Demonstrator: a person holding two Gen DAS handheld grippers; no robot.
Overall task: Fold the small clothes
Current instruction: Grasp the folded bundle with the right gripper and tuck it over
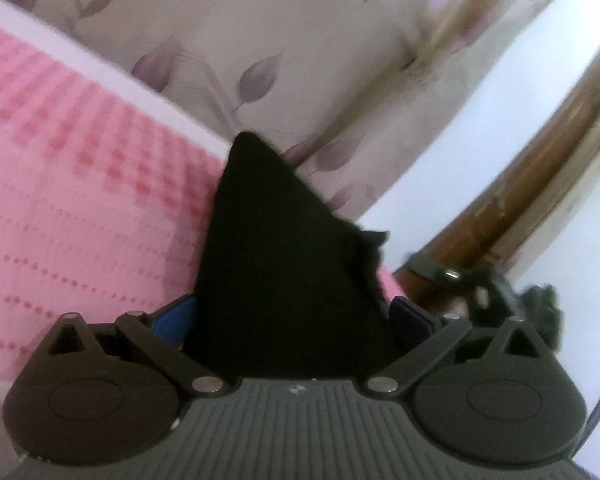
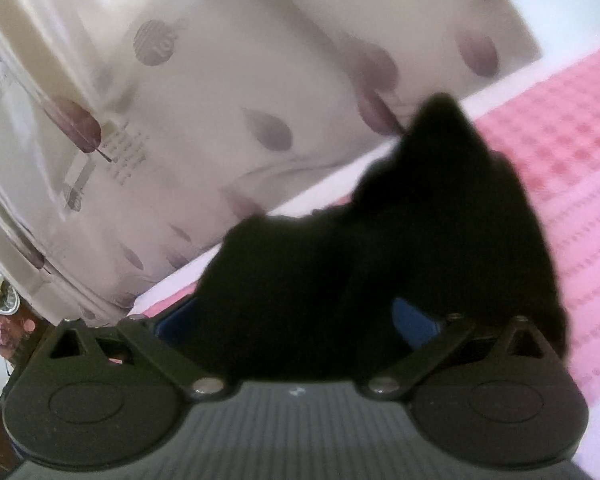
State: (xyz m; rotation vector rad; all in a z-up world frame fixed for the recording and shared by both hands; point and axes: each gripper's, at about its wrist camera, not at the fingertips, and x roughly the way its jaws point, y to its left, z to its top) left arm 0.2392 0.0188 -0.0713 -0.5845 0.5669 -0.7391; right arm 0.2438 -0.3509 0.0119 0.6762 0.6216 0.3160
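My left tool (image 1: 292, 312) stands spread wide, the black cloth (image 1: 276, 264) rising loose between its blue pads (image 1: 410, 314). My right tool (image 2: 296, 316) is buried in the cloth (image 2: 380, 248); its grip I cannot tell. Pink bed (image 1: 72, 184) beneath.

Limp black cloth garment (image 1: 284, 264) lies between the left gripper (image 1: 292, 320)'s 2 blue-padded fingers (image 1: 176, 316), covering their tips; in the right wrist view motion blur smears its outline (image 2: 380, 248).
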